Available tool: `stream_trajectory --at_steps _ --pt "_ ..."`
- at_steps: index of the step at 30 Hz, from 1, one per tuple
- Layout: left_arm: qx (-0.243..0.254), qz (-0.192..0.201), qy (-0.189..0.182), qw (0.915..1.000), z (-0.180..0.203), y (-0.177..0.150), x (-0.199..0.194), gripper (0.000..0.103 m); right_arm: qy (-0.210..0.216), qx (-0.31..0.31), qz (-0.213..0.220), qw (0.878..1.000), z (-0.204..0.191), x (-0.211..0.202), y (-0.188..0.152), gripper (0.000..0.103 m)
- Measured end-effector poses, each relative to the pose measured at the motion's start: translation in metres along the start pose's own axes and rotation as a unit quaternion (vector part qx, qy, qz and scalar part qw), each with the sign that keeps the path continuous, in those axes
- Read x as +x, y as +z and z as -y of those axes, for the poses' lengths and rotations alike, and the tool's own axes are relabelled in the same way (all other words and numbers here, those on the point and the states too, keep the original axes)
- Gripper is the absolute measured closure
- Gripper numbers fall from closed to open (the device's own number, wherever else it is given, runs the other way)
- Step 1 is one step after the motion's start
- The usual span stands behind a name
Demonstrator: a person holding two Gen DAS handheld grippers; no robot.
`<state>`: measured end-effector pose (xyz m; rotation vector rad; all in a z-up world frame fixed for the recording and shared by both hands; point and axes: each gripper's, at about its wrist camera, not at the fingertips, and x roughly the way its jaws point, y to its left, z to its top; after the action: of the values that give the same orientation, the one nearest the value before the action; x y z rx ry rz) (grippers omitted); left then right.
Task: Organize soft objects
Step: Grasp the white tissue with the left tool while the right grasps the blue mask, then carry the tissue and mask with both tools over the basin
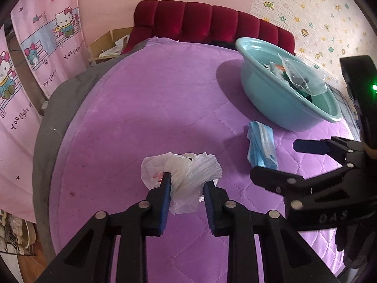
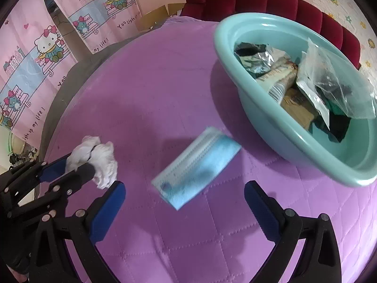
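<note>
Crumpled white plastic bag point(image 1: 181, 176), thin and wrinkled with a faint red print, is pinched between the blue pads of the left gripper point(image 1: 187, 184) above the purple quilted bedspread point(image 1: 146, 108); its bunched form shows no clear long axis. Right gripper point(image 2: 185, 195) stands released, jaws wide, nothing between them, over a blue pleated face mask point(image 2: 195, 167) lying flat, its long axis running diagonally toward the teal basin point(image 2: 271, 122). Basin holds clear plastic packets point(image 2: 334, 89), a foil wrapper point(image 2: 261, 61) and dark cloth.
</note>
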<state>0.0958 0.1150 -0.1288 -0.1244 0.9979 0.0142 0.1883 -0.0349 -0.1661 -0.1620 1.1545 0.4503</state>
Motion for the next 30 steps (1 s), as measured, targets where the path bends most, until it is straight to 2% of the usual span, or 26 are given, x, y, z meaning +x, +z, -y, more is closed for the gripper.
stream_trajectory --at_steps 4,7,8,9,10,12,13,30 --pt "-0.007 0.001 0.006 1.0 -0.007 -0.003 -0.004 0.074 -0.006 -0.007 0.001 1.0 -0.004 0.006 0.004 0.005" --pt "-0.014 0.0 0.003 0.9999 -0.01 -0.004 -0.006 0.074 -0.013 -0.008 0.005 1.0 -0.006 0.006 -0.001 0.02" --pt "-0.015 -0.001 0.0 0.9999 -0.01 -0.004 -0.007 0.074 -0.016 -0.009 0.005 1.0 -0.008 0.008 0.001 0.034" --pt "-0.016 0.001 -0.002 0.9999 -0.009 -0.005 -0.007 0.074 -0.018 -0.011 0.004 1.0 -0.009 0.008 0.001 0.056" --pt "-0.016 0.002 -0.004 0.9999 -0.008 -0.005 -0.009 0.074 -0.017 -0.012 0.003 1.0 -0.009 0.008 0.0 0.064" --pt "-0.013 0.005 -0.005 0.9999 -0.006 -0.005 -0.011 0.074 -0.009 -0.02 0.0 1.0 -0.01 0.005 -0.003 0.093" --pt "-0.012 0.006 -0.006 0.9999 -0.005 -0.005 -0.011 0.074 -0.01 -0.023 0.005 1.0 -0.011 0.002 -0.005 0.097" --pt "0.018 0.016 -0.021 0.9995 0.025 -0.014 -0.038 0.074 -0.021 0.006 0.035 0.999 0.005 -0.059 -0.042 0.098"
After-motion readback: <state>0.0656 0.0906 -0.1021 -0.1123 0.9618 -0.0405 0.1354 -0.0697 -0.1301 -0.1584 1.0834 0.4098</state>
